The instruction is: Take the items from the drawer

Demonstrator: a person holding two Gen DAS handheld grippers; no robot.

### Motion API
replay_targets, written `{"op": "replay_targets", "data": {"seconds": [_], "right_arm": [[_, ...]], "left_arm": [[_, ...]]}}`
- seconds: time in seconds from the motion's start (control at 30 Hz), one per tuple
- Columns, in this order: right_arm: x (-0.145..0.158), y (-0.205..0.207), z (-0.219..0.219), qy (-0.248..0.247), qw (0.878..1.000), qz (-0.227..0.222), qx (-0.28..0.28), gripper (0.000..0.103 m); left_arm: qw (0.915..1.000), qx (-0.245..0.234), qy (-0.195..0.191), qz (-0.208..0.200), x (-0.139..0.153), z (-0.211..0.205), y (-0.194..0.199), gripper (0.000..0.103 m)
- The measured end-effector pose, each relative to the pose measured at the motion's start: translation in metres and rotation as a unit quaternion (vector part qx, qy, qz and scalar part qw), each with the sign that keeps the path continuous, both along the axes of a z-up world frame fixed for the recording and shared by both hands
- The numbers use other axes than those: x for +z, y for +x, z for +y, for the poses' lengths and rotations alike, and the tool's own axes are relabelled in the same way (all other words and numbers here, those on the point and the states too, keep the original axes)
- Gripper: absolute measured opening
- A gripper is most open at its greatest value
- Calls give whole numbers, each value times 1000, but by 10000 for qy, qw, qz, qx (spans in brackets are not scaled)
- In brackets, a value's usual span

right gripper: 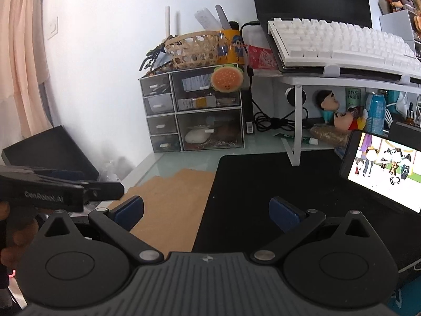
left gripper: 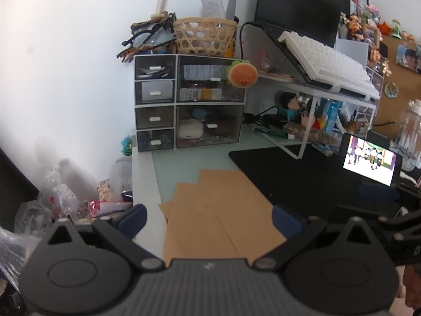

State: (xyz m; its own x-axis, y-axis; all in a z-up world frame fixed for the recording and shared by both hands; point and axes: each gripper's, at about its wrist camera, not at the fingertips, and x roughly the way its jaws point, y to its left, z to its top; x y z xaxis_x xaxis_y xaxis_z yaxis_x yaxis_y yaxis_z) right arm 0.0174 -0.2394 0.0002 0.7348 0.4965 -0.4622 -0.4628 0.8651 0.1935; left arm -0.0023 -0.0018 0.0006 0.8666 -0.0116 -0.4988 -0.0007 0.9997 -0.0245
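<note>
A small white-framed drawer unit [left gripper: 189, 101] with clear grey drawers stands at the back of the desk against the wall; it also shows in the right wrist view [right gripper: 193, 110]. All its drawers are shut. The bottom right drawer [left gripper: 209, 126] holds a white case [left gripper: 191, 131] and other small things. My left gripper [left gripper: 208, 217] is open and empty over brown cardboard sheets [left gripper: 210, 210], well short of the unit. My right gripper [right gripper: 206, 210] is open and empty over the cardboard and the black mat [right gripper: 276, 184]. The left gripper's body [right gripper: 52, 191] shows at the left of the right wrist view.
A woven basket [left gripper: 205, 35] and clutter sit on the drawer unit. A white riser [left gripper: 315, 97] carries a laptop and white keyboard [left gripper: 329, 58]. A lit phone [left gripper: 371, 159] leans at the right. Bags and clutter [left gripper: 65, 202] lie beyond the desk's left edge.
</note>
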Motion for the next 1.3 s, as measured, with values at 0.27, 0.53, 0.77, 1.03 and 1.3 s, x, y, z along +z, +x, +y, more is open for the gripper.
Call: {"op": "replay_targets", "data": {"seconds": [0.27, 0.53, 0.77, 1.03, 1.3], "right_arm": [[0, 5, 5, 54, 9999, -62, -79, 103], [-2, -5, 1, 68, 9999, -86, -107, 103], [-8, -6, 1, 66, 9999, -125, -59, 103], [-4, -3, 0, 14, 9998, -201, -54, 103], [-2, 1, 0, 38, 9998, -131, -121, 103]], "left_arm": [[9999, -95, -89, 38, -8, 1, 2, 103], [9998, -137, -124, -107, -12, 1, -2, 102], [9997, -173, -47, -181, -12, -1, -5, 102], [9995, -174, -94, -229, -10, 2, -5, 102], [9994, -106, -95, -304, -9, 5, -4, 102]]}}
